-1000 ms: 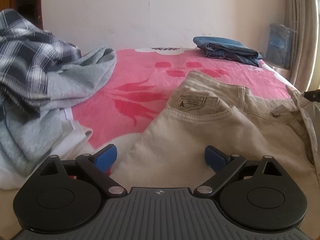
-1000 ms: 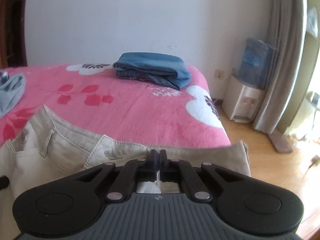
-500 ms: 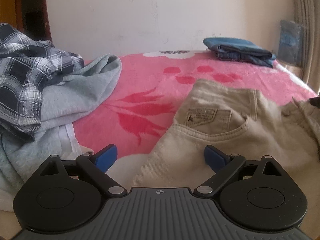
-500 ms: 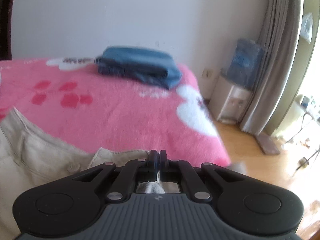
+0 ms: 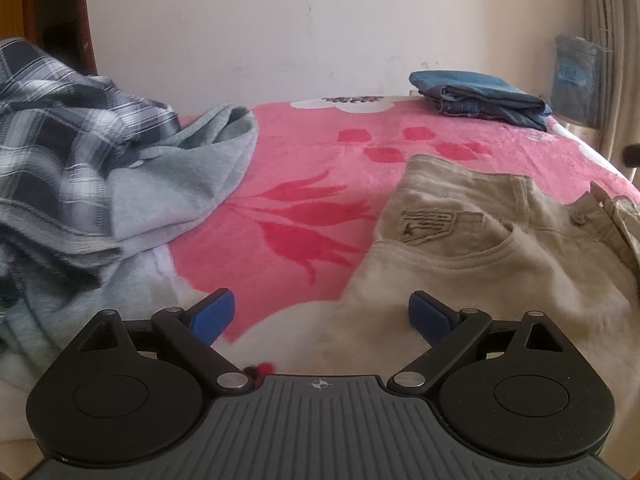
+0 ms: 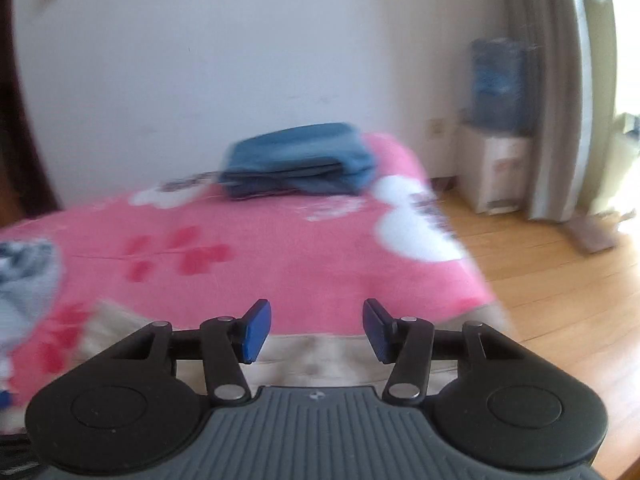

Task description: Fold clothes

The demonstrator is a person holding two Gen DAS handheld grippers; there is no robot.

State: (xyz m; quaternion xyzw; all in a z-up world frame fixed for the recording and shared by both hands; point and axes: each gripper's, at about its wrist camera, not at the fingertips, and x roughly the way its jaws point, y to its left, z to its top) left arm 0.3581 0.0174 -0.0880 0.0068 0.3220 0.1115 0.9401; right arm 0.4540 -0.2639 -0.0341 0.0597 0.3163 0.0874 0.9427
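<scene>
The left gripper (image 5: 320, 316) hangs wide, nothing between its blue pads, over the khaki trousers (image 5: 480, 264) spread at four o'clock on the pink blanket (image 5: 304, 184). The right gripper (image 6: 317, 330) is opening, empty, above the trousers' edge. Folded jeans (image 5: 476, 98) lie at one o'clock.

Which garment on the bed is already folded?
The blue jeans at the far end by the wall, a neat stack. The beige trousers lie spread out; the plaid shirt and grey sweatshirt are heaped.
</scene>
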